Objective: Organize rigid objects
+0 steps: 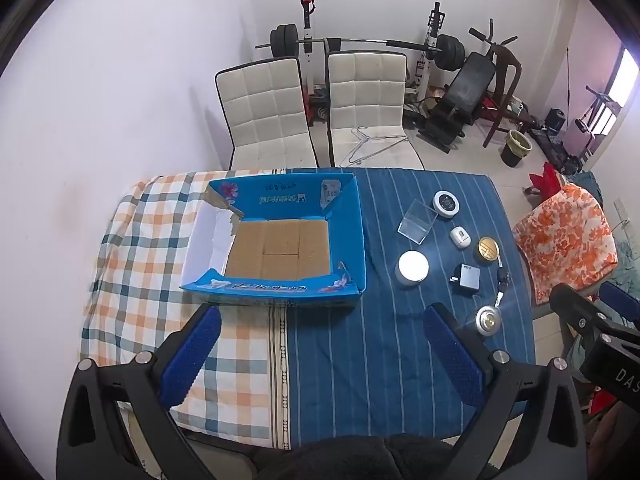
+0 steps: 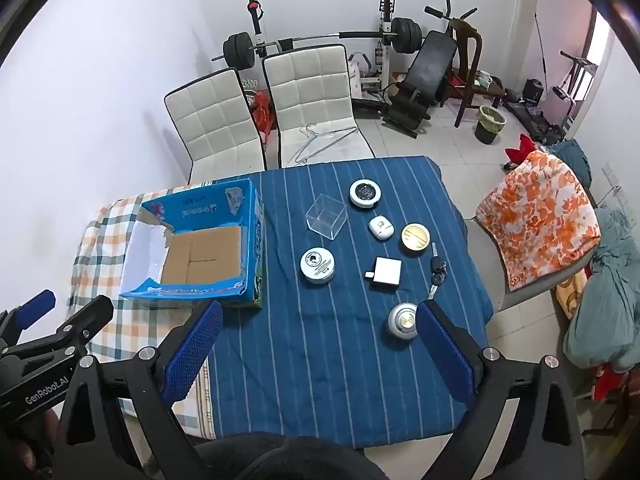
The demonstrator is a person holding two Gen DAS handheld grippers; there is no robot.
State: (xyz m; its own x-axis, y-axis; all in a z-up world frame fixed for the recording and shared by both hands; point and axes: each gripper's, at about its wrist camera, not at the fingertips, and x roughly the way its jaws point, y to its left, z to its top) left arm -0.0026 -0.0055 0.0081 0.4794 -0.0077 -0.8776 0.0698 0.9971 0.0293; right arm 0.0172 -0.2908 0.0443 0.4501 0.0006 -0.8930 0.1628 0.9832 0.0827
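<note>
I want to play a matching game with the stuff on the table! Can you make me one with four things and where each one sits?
Things:
1. blue cardboard box
2. clear plastic cube
3. round silver push light
4. black car key

Places:
A. nearest the right gripper
B. right edge of the group, beside the white square charger
C. partly on the checked cloth
D. just left of the black-faced round white disc

Pairs: 1-C, 2-D, 3-A, 4-B
</note>
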